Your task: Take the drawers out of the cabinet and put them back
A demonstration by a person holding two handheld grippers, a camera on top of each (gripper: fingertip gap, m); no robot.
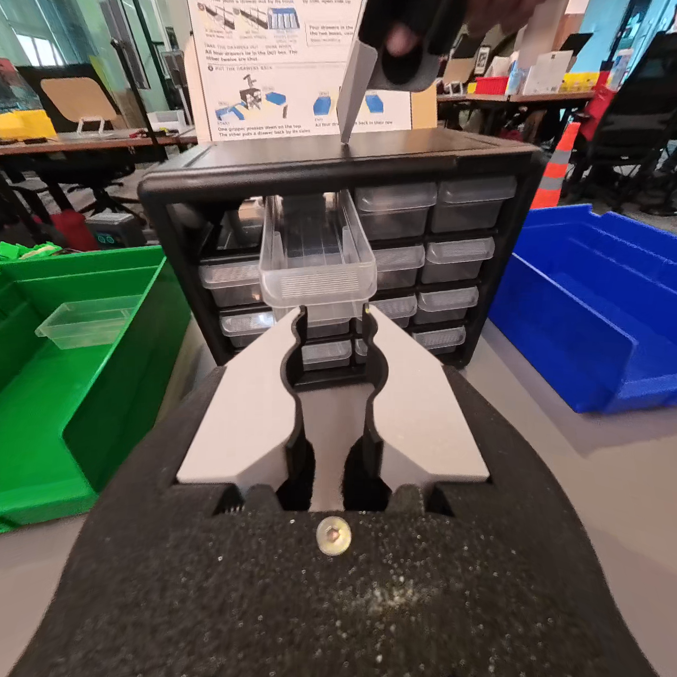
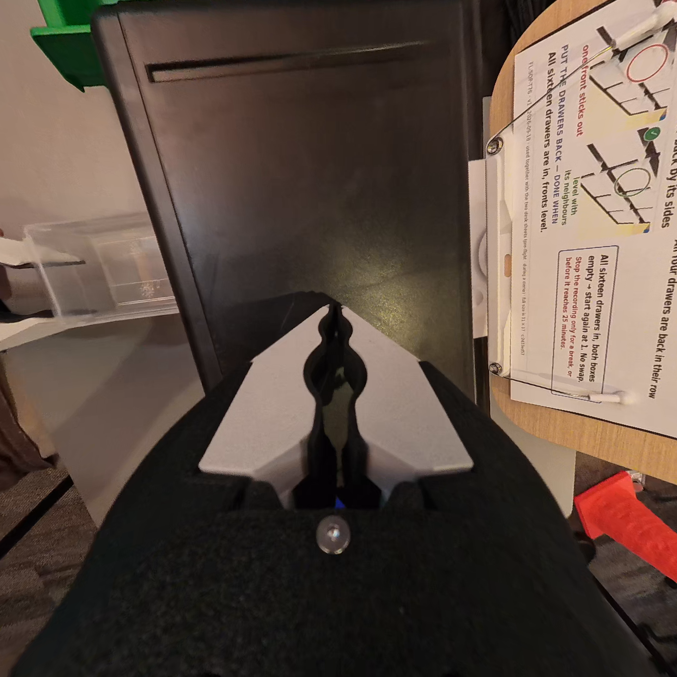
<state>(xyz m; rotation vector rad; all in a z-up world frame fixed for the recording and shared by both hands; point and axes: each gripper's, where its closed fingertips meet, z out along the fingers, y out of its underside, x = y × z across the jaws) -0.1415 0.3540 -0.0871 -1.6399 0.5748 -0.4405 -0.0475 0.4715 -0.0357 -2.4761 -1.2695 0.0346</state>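
A black cabinet (image 1: 329,166) with rows of clear drawers stands ahead on the grey table. In its top row the far-left slot is empty and the second clear drawer (image 1: 318,256) sticks out towards me. My left gripper (image 1: 334,313) is closed on the lower front of that drawer, one fingertip on each side. The right gripper (image 1: 346,137) comes down from above with its tip touching the cabinet top. In the right wrist view my right gripper (image 2: 336,310) is shut and empty, tips pressed on the dark cabinet top (image 2: 293,165).
A green bin (image 1: 91,384) at the left holds one clear drawer (image 1: 88,322). A blue bin (image 1: 586,329) stands at the right. An instruction sheet (image 1: 278,66) on a board stands behind the cabinet, and also shows in the right wrist view (image 2: 586,256). An orange cone (image 1: 557,165) stands behind on the right.
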